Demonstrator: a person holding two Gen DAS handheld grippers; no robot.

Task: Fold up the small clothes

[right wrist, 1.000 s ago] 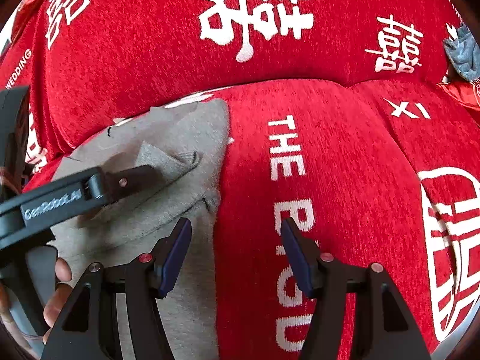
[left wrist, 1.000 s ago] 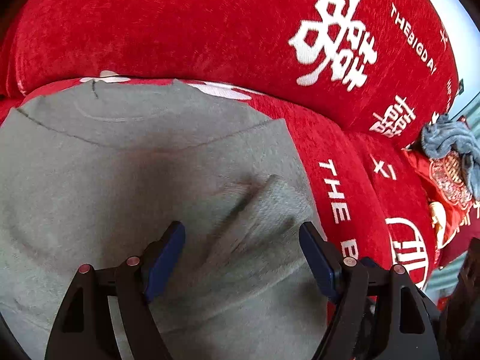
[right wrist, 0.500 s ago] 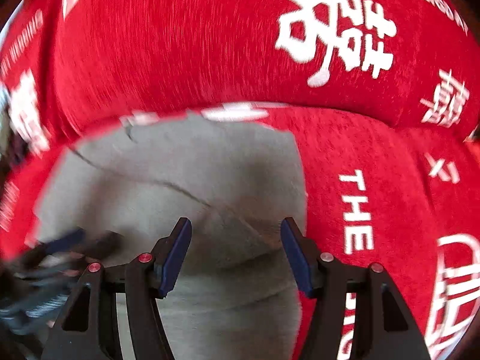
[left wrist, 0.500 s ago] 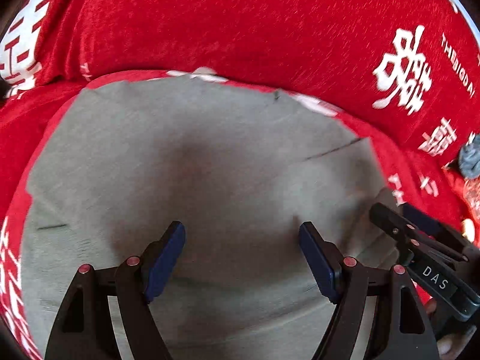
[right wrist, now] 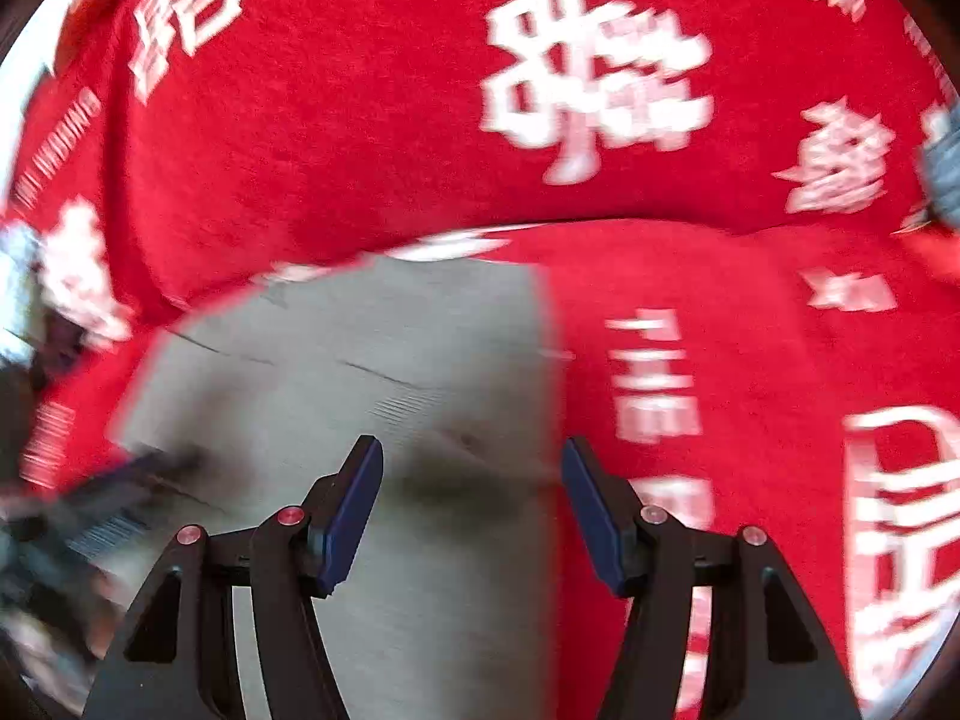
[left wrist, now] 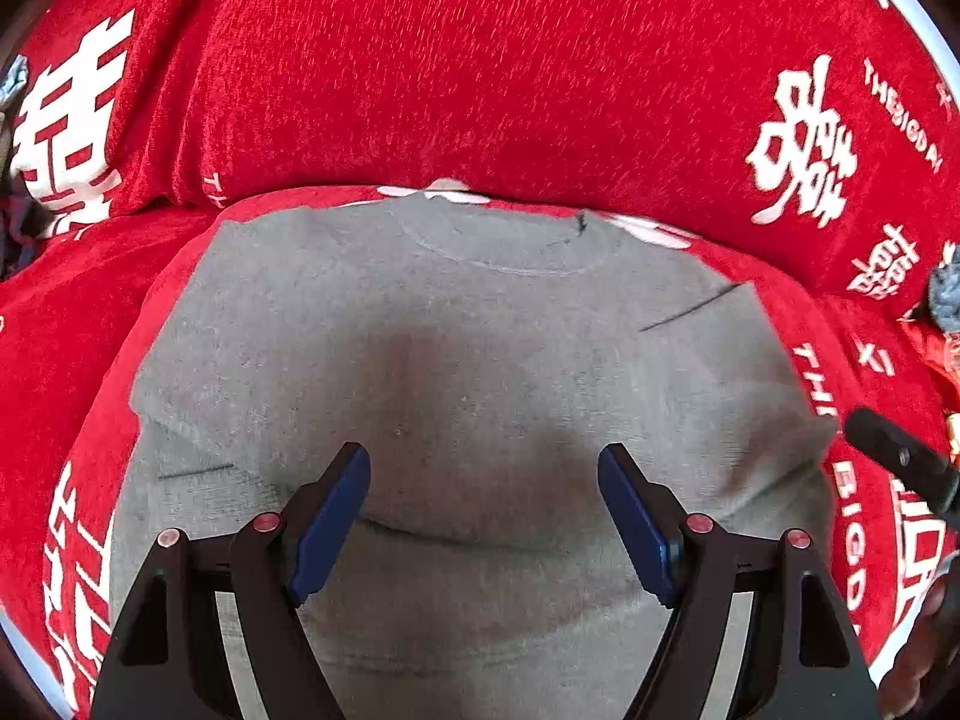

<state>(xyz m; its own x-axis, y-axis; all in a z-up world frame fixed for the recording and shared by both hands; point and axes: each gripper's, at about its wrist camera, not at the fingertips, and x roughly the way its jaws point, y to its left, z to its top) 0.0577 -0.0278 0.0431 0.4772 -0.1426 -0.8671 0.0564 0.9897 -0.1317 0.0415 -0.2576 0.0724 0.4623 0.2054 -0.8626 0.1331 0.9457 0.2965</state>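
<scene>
Both your left gripper and right gripper hover with jaws open, empty, over the grey top, neckline at twelve o'clock, flattened ready for folding.

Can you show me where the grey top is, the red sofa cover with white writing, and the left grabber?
Grey knit top (left wrist: 480, 360): left wrist view, middle of its chest.
Red sofa cover with white writing (left wrist: 480, 60): left wrist view, bare backrest.
Left gripper (left wrist: 483, 510): left wrist view, gap midway between blue fingertips.
</scene>
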